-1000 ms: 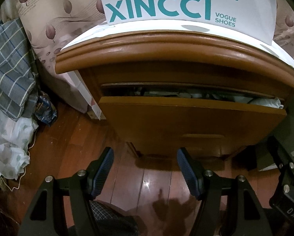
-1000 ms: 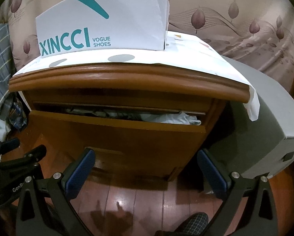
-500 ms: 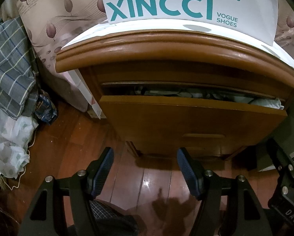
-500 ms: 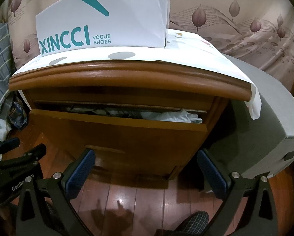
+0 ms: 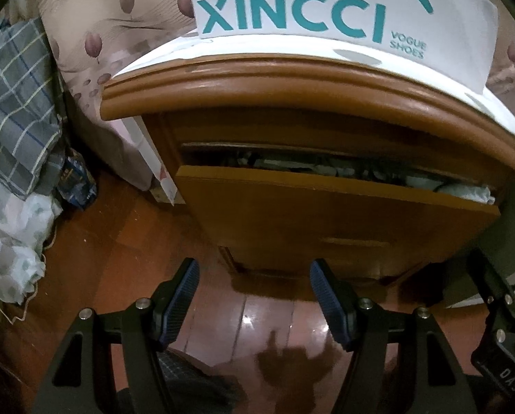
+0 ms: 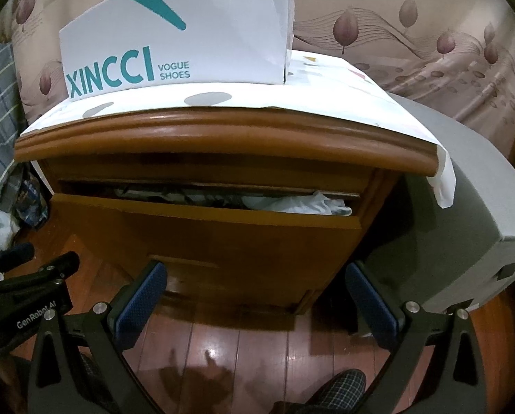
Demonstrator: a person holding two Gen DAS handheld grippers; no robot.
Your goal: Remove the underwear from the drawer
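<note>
So your left gripper (image 5: pixel 254 296) sits at the bottom middle of the left wrist view with its jaws apart and nothing but floor between the blue pads. Your right gripper (image 6: pixel 255 302) is the same deal in its own view: jaws spread wide, empty, hovering over the wooden floor (image 6: pixel 223 341) in front of the nightstand (image 6: pixel 223 145).

The drawer (image 6: pixel 205 238) is pulled out only a crack. The underwear (image 6: pixel 292 203) is still inside it, a pale bundle peeking over the drawer front toward the right end of the gap, with darker fabric further left that you can't really make out. In the left wrist view that same pale bundle (image 5: pixel 471 191) sits at the far right of the slot.

What each view gives you: the left one shows the plaid cloth (image 5: pixel 12 110) and white fabric (image 5: pixel 9 234) piled at the left edge, plus a slice of your other gripper at the lower right. The right one shows the whole white shoe box (image 6: pixel 174 38) on the top sheet, the grey box (image 6: pixel 464 214) to the right of the nightstand, and a plaid trouser leg (image 6: pixel 336 390) at the bottom.

Compared with a second ago, basically nothing has changed: both grippers are in the same spots with the same spread, the drawer gap is the same, and the bundle hasn't budged.
</note>
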